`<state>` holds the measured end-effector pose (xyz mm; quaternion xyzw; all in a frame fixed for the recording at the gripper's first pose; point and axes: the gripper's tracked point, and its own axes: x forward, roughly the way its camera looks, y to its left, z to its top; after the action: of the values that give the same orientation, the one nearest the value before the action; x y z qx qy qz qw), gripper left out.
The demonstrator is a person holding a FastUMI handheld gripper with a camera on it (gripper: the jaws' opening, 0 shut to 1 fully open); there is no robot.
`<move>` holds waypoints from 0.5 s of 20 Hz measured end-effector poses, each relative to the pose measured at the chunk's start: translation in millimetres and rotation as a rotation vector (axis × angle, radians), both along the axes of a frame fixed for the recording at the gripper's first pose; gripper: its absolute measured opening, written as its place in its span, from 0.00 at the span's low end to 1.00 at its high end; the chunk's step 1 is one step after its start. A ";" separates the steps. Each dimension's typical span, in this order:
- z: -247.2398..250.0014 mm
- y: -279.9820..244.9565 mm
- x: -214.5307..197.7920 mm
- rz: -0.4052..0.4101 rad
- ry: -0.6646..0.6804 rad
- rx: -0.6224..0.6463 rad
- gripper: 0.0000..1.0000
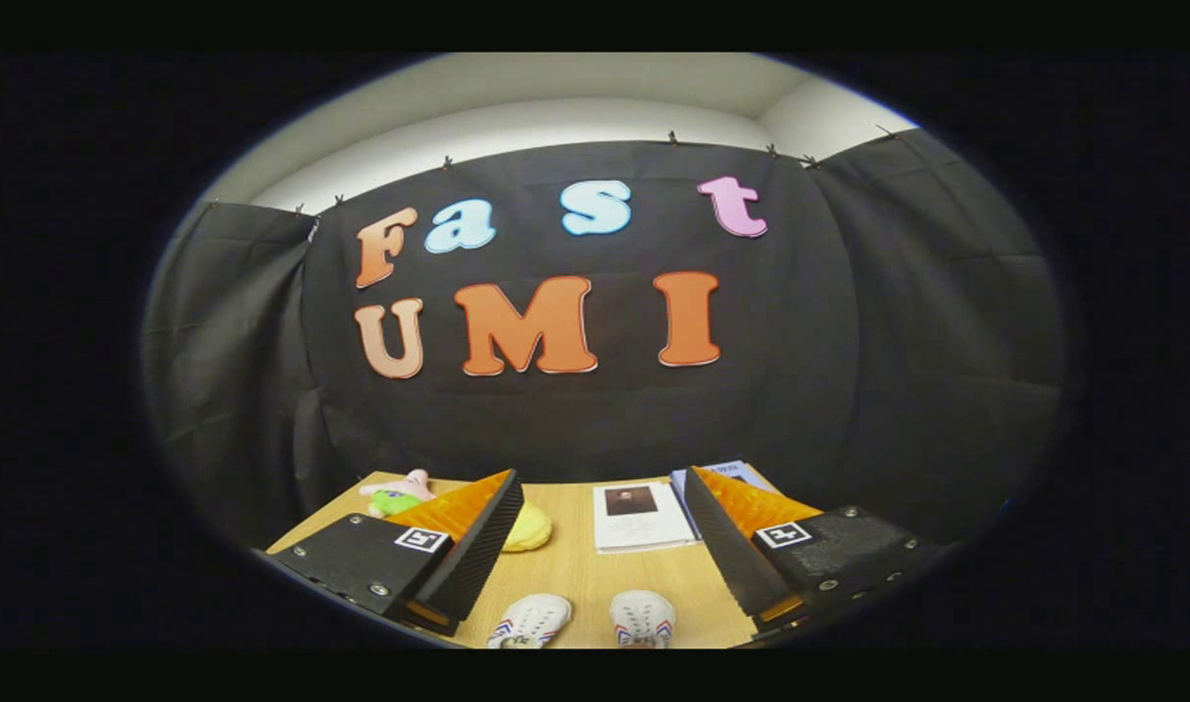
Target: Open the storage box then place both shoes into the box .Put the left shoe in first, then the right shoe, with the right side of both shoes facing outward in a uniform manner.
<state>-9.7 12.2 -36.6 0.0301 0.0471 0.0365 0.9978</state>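
Two white shoes with coloured side stripes lie on the wooden table (575, 575), toes pointing away from me. The left shoe (531, 620) sits close to my left finger, and the right shoe (642, 617) lies beside it nearer my right finger. Only their front halves are in sight. My gripper (602, 512) hangs above the table with its fingers wide apart and nothing between them. The shoes are below and between the fingers.
A white booklet (639, 517) lies flat on the table beyond the shoes. A second booklet (736, 476) peeks out behind my right finger. A yellow soft object (528, 529) and a pink and green plush toy (397, 494) rest behind my left finger near the table's far edge.
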 end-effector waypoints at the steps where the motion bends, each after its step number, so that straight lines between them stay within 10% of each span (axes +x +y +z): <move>1: -5.4 5.2 -0.7 0.019 0.015 0.016 0.99; 10: -62.1 55.1 -2.0 0.200 0.159 0.130 0.99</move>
<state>-11.6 67.2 -98.7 0.0924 0.1262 0.1361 0.9783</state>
